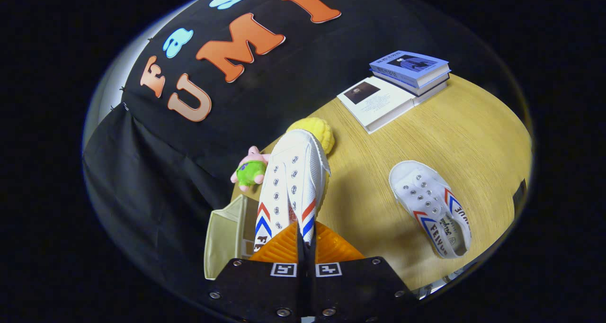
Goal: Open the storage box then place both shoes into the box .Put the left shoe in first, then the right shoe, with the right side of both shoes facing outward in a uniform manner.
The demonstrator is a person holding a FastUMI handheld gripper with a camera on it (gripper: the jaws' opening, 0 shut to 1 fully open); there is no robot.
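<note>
White canvas fills the space just ahead of the fingers (304, 240): 1 shoe (293, 181) is pinched at its heel end between them, the 2 fingers nearly closed on the fabric, toe pointing away and lifted off the surface (473, 143). Red and blue chevrons show on both of its sides.

Below and beside the held shoe sits the pale, translucent box (225, 240), its lid apparently swung open, at the near edge of the surface. How much room is inside cannot be told. The second shoe (433, 209) lies well apart on the wood, sole down, opening upward.

Judging by this, the box is open and the first placement is in hand: 1 shoe carried, 1 waiting. Whether the held one is the left shoe I cannot say for sure.

Next move, as I read it: swing the shoe over the box, turn it so its right side faces outward, lower it in, then release. The pinch on soft canvas looks thin, so the shoe could twist or slip during the turn.

Beyond the toe are a yellow plush (318, 131) and a small pink-and-green toy (251, 171); books (397, 88) lie farther off.
</note>
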